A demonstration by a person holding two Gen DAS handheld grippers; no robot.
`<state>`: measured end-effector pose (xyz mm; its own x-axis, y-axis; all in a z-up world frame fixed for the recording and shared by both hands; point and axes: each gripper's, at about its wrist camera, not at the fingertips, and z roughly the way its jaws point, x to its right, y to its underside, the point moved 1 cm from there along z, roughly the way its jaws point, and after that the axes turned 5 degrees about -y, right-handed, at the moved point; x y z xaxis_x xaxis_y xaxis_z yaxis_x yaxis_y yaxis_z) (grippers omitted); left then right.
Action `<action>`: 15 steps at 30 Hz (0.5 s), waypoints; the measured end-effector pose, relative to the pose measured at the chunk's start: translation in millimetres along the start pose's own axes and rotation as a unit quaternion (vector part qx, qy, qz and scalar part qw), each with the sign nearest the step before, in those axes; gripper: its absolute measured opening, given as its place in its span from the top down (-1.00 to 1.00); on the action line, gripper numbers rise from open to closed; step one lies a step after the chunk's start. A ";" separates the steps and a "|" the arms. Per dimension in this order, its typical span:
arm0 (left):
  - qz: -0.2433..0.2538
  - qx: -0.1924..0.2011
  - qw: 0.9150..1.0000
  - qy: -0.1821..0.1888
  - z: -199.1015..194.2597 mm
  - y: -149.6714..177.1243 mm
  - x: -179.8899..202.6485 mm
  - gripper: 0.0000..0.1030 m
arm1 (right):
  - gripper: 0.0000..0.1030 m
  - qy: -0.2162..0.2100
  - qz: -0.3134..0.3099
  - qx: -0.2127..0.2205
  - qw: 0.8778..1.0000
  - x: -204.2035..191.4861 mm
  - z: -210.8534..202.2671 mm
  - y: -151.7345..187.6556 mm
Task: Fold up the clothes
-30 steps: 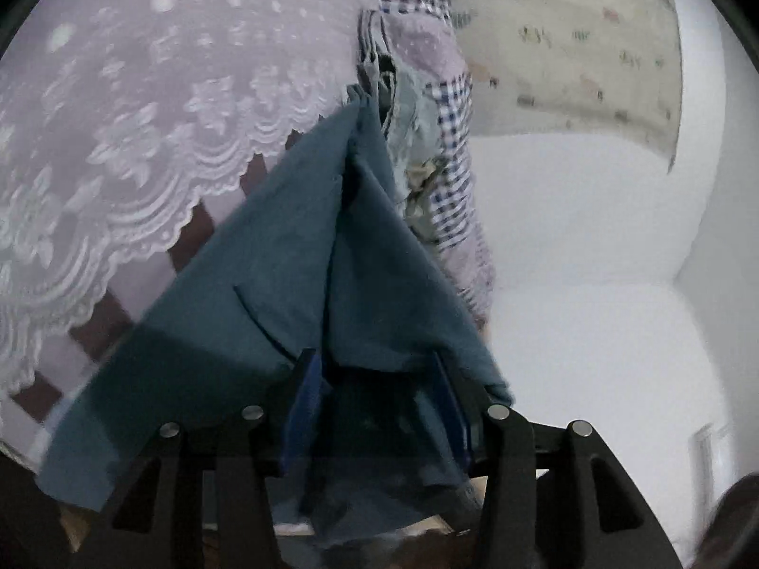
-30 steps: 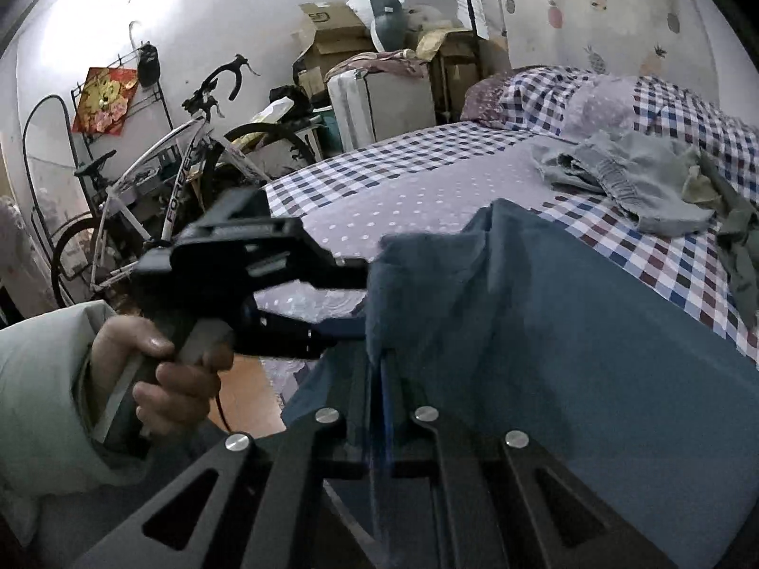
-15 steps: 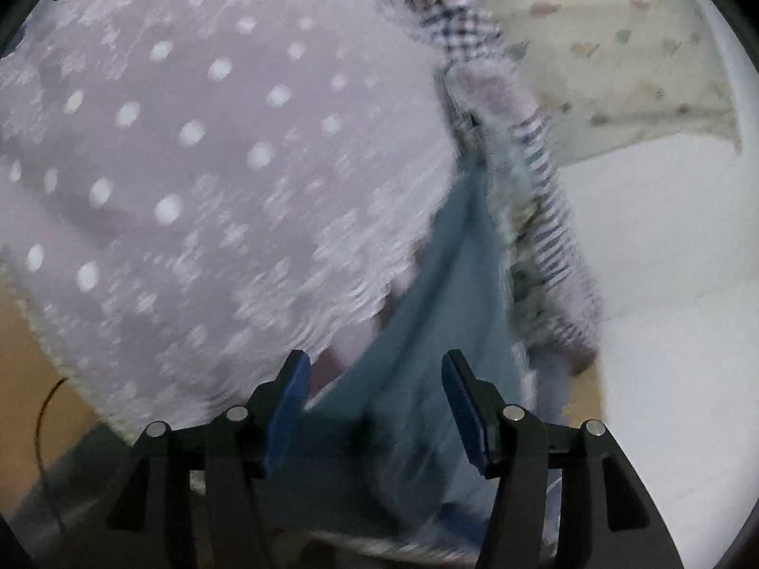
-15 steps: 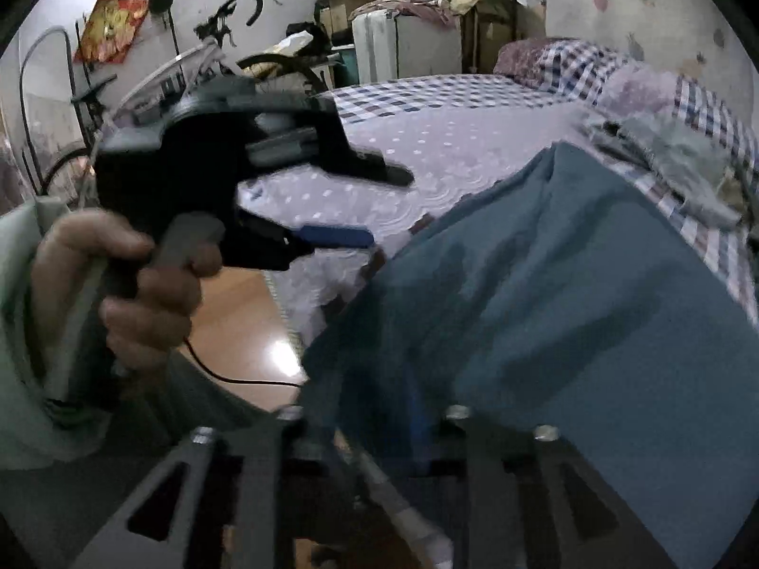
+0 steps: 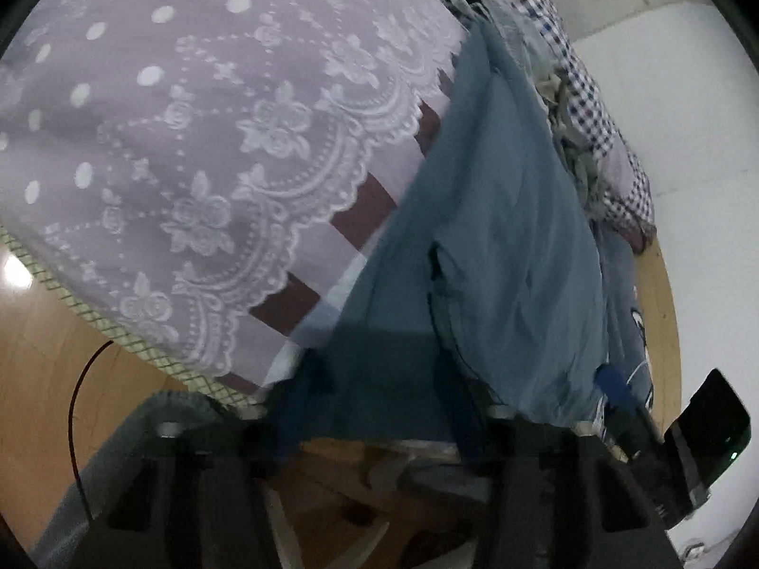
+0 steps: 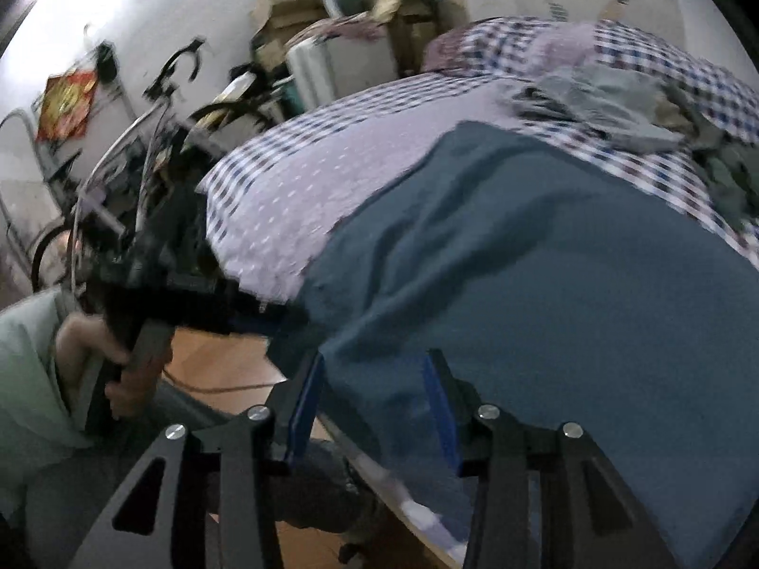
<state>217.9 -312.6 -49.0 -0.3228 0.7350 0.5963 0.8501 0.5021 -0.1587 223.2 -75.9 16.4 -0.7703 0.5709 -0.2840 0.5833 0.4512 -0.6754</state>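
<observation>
A blue-grey garment (image 5: 498,237) (image 6: 545,275) lies spread on the bed, its near edge hanging over the bedside. My left gripper (image 5: 379,408) sits at that edge, blurred. Its jaws still stand apart while closing, with the dark hem between them. From the right wrist view it is a dark blur (image 6: 189,294) at the garment's left corner, held by a hand (image 6: 123,370). My right gripper (image 6: 374,393) is over the near hem, jaws opening. The cloth lies between the blue pads (image 6: 441,403), which do not press it.
The bed has a lilac dotted cover with a lace edge (image 5: 213,142) and a checked sheet (image 6: 308,180). More clothes are piled at its far side (image 6: 607,95). A bicycle (image 6: 166,109), boxes (image 6: 294,4), wooden floor (image 5: 38,355) and a cable (image 5: 71,408) surround it.
The right gripper, shut on the cloth a second ago, has opened and sunk toward the bed. The garment has dropped flat. The left gripper has swung across the lace cover to the garment's edge.
</observation>
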 end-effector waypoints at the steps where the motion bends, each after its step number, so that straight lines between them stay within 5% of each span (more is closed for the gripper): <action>1: -0.005 0.006 1.000 0.005 -3.2 2.1 -0.6 0.93 | 0.10 0.003 0.007 0.006 1.000 3.5 -5.4 -0.5; 10: -0.019 0.037 0.994 0.105 -27.5 -0.4 2.8 0.94 | -0.02 0.033 -0.073 -0.001 0.997 -45.7 -1.1 12.6; 15: -0.028 0.042 0.986 0.160 -39.8 -5.5 6.4 0.94 | -0.31 0.083 -0.189 0.005 0.978 -101.2 25.3 28.0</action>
<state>227.8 -328.8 -12.9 -0.2083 0.5309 0.8214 0.7934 0.5829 -0.1756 311.0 -138.3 9.1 -0.8776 0.4686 0.1014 0.2619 0.6458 -0.7172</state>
